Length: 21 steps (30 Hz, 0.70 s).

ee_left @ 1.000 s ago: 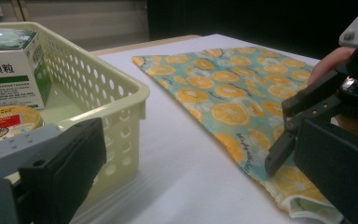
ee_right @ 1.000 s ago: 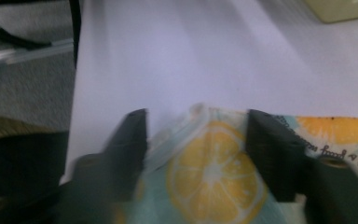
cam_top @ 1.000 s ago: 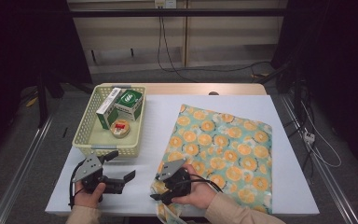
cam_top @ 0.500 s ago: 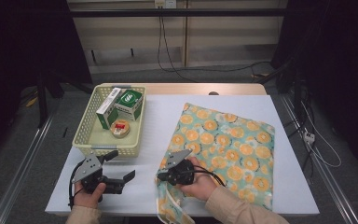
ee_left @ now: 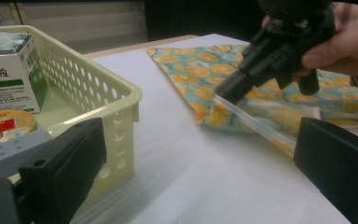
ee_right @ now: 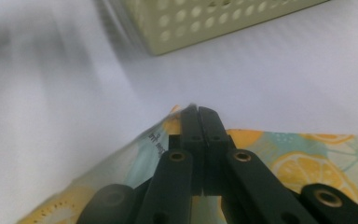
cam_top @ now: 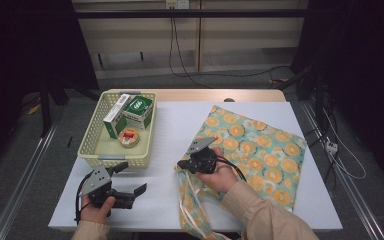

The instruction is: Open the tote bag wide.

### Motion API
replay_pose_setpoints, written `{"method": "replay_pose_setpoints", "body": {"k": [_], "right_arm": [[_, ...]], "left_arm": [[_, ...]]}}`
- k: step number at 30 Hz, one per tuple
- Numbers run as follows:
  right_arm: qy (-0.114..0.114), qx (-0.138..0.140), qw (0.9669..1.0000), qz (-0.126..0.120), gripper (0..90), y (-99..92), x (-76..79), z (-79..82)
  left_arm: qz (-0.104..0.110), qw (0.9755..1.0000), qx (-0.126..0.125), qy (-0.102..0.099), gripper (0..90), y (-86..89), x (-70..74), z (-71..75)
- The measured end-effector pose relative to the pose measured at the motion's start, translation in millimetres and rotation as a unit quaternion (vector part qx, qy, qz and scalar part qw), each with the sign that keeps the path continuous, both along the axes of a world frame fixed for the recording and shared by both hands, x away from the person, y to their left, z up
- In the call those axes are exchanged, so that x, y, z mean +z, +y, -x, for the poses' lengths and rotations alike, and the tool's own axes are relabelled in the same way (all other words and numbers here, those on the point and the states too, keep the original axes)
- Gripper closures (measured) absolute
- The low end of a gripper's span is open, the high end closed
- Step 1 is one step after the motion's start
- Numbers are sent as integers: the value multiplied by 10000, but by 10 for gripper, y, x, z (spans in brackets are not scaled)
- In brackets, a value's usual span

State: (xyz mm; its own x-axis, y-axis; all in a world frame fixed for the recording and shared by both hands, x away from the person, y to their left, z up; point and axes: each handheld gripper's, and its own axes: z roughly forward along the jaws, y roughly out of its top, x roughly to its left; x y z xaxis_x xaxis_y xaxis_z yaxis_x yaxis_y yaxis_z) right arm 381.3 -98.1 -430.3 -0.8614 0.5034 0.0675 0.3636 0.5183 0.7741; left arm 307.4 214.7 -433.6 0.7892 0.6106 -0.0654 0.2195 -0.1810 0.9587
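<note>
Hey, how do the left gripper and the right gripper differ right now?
The left gripper has its jaws spread wide and holds nothing, while the right gripper has its jaws pressed together on the edge of the lemon-print bag. The left gripper sits near the table's front edge, just in front of the yellow basket; the right gripper is farther in, at the bag's left corner. Both are black, two-jawed and hand-held.

White table (cam_top: 180,125): basket (cam_top: 97,152), bag (cam_top: 260,150)

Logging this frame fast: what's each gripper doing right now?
Left gripper: open, holding nothing, near the basket.
Right gripper: shut on the bag edge.
</note>
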Motion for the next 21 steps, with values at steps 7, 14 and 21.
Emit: {"method": "replay_pose_setpoints", "body": {"k": [7, 14, 21], "right_arm": [[6, -390, 9991, -174, 900, -127, 133, -270], [-15, -815, 9961, -334, 900, -264, 195, -551], [-172, -1232, 9913, -423, 900, -290, 296, -812]], "left_arm": [[-18, 10000, -32, -19, 24, -17, -1, 3], [-1, 10000, -32, 0, 24, -12, -4, -1], [-17, 10000, -37, -9, 24, -20, -6, -4]]}}
